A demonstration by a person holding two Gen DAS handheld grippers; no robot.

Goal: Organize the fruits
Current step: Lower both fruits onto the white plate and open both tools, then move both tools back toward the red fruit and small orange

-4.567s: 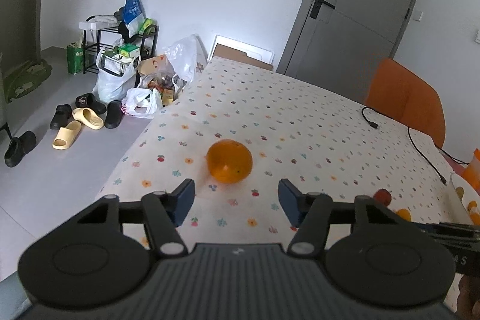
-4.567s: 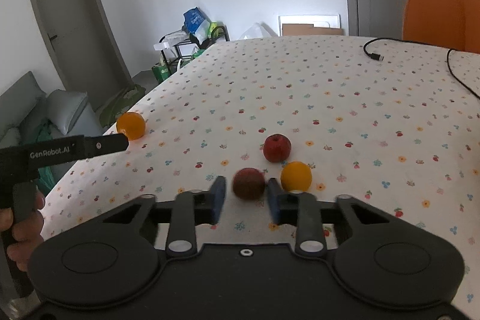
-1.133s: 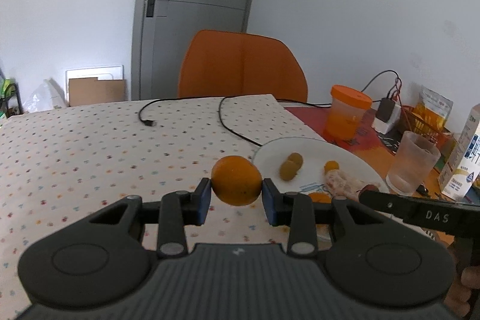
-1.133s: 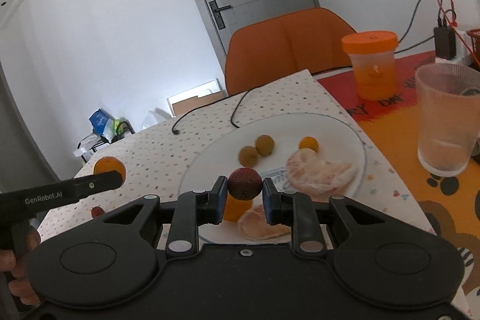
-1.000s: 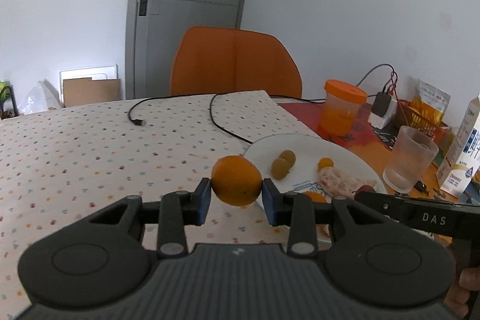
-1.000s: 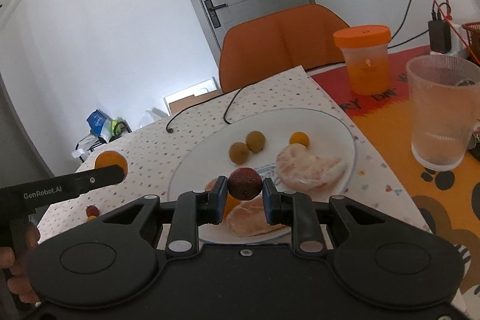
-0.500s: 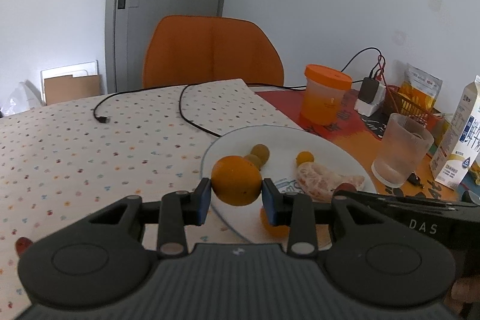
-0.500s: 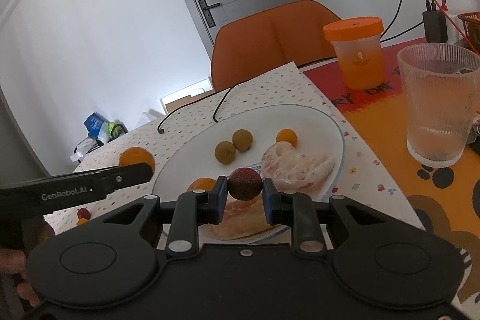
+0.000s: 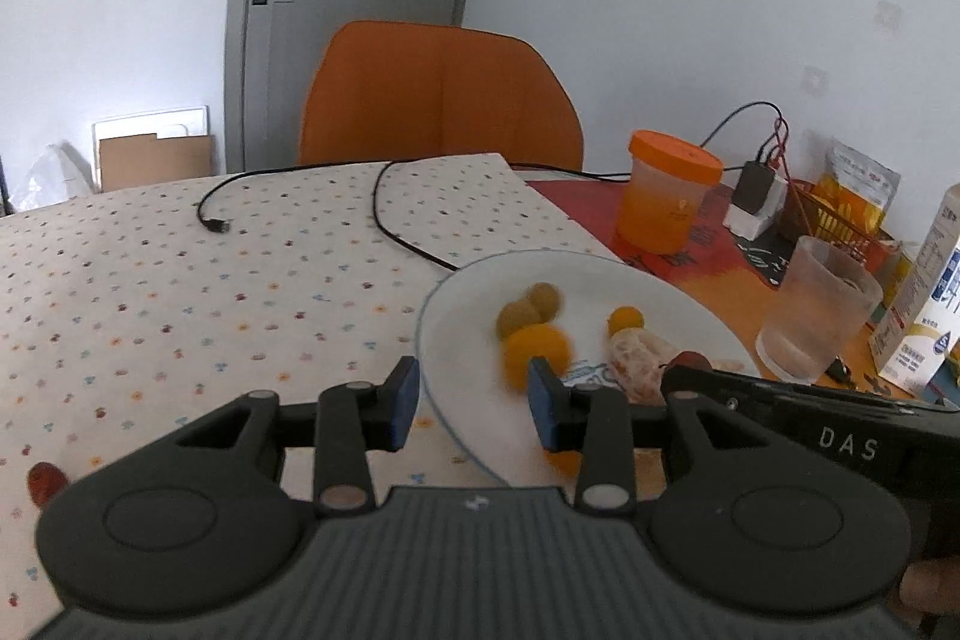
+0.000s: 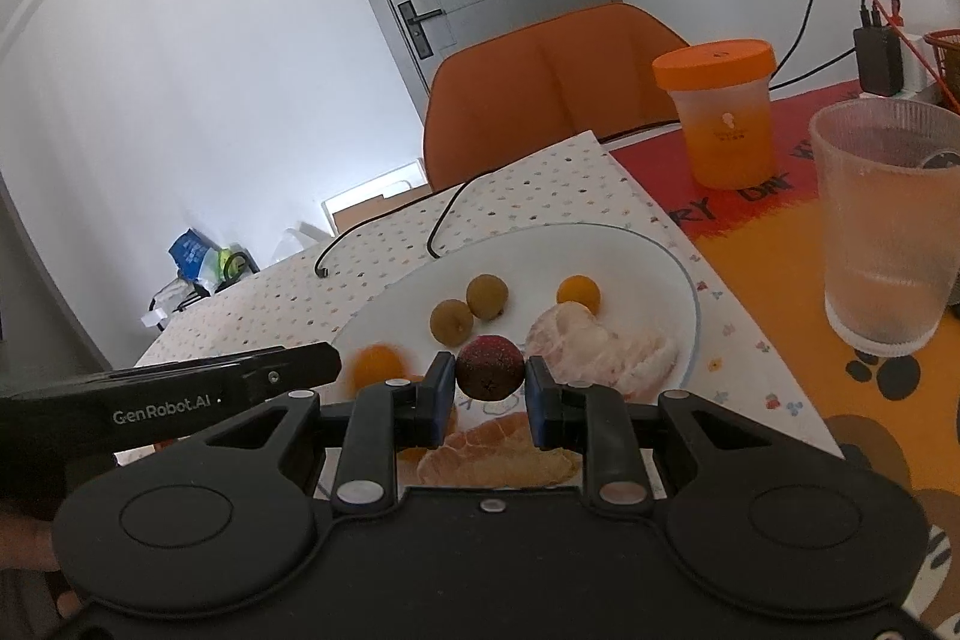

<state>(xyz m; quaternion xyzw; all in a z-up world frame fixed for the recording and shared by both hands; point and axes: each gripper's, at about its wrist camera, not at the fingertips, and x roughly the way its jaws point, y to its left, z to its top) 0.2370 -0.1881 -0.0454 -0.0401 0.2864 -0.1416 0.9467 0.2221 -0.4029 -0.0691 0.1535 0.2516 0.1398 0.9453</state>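
With the left tool (image 9: 471, 403) spread wide and empty, the orange (image 9: 534, 351) blurred on the plate (image 9: 672, 289), the right tool (image 10: 489, 394), pinching the dark red fruit (image 10: 489, 367), should lower before letting go.

Both fisheye cameras look forward and slightly down over their own fingers. The left view sits left of the round white plate (image 9: 600, 280); the right view (image 10: 660, 250) looks from closer in. Both share the orange chair (image 9: 438, 94) (image 10: 552, 52).
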